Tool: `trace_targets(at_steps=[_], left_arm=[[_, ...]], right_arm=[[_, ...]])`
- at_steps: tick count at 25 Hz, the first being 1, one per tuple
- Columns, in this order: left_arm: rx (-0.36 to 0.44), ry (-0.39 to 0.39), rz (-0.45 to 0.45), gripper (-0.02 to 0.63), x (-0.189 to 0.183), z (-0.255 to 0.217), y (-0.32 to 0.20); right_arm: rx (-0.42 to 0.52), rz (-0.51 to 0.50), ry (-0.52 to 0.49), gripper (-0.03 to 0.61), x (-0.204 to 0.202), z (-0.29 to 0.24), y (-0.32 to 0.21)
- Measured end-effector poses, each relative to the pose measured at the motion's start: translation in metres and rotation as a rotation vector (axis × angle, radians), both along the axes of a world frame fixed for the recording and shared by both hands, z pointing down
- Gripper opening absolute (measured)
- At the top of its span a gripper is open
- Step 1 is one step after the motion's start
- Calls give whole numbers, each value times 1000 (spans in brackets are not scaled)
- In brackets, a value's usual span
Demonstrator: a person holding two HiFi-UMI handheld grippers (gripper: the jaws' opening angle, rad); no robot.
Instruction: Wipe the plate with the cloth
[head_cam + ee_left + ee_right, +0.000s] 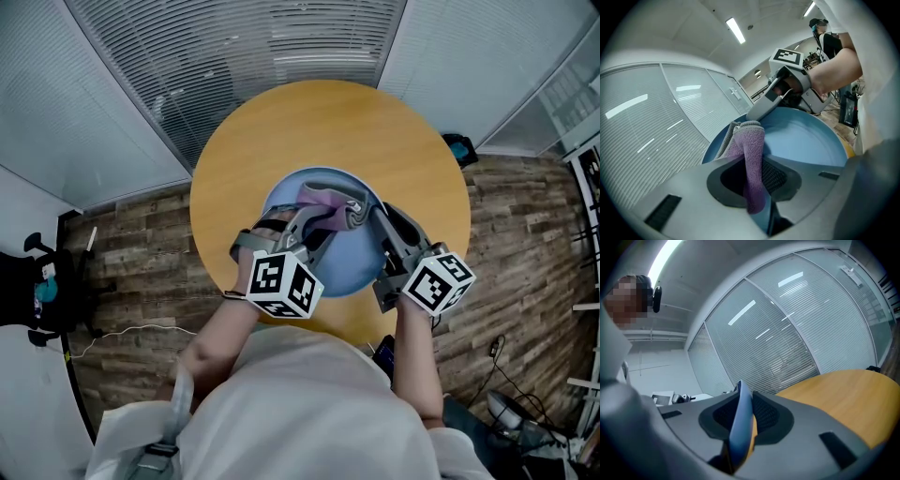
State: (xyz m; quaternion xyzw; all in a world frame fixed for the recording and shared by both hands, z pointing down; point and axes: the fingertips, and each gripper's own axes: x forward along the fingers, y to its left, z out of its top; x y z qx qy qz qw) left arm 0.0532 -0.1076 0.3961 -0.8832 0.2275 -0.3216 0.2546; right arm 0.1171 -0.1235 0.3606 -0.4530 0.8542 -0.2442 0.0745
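Note:
A blue plate (pixel 352 255) is held tilted above the round wooden table (pixel 412 159). My right gripper (pixel 380 220) is shut on the plate's right rim; in the right gripper view the plate's edge (pixel 740 427) stands between the jaws. My left gripper (pixel 323 214) is shut on a purple cloth (pixel 322 197), which lies against the plate's inner face near its upper rim. In the left gripper view the cloth (pixel 752 159) hangs pinched between the jaws, with the plate (pixel 806 140) and the right gripper's body behind it.
The table's edge (pixel 202 244) lies close below the plate on the left. Wooden floor (pixel 525 234) surrounds the table, with a dark object (pixel 459 148) at the table's right edge. Glass walls with blinds (pixel 244 56) stand behind.

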Motion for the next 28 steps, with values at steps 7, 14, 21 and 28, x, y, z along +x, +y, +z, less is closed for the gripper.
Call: trace_targets(at_steps=[7, 14, 21, 28], left_arm=[[4, -8, 17, 71, 0, 1, 3], [3, -21, 24, 71, -2, 6, 4], [5, -57, -23, 71, -14, 12, -9], [8, -78, -67, 71, -30, 17, -22]], right_arm=[[4, 12, -18, 77, 1, -1, -3], [4, 19, -27, 77, 3, 1, -5], [5, 29, -27, 77, 14, -3, -8], [10, 34, -32, 78, 19, -5, -6]])
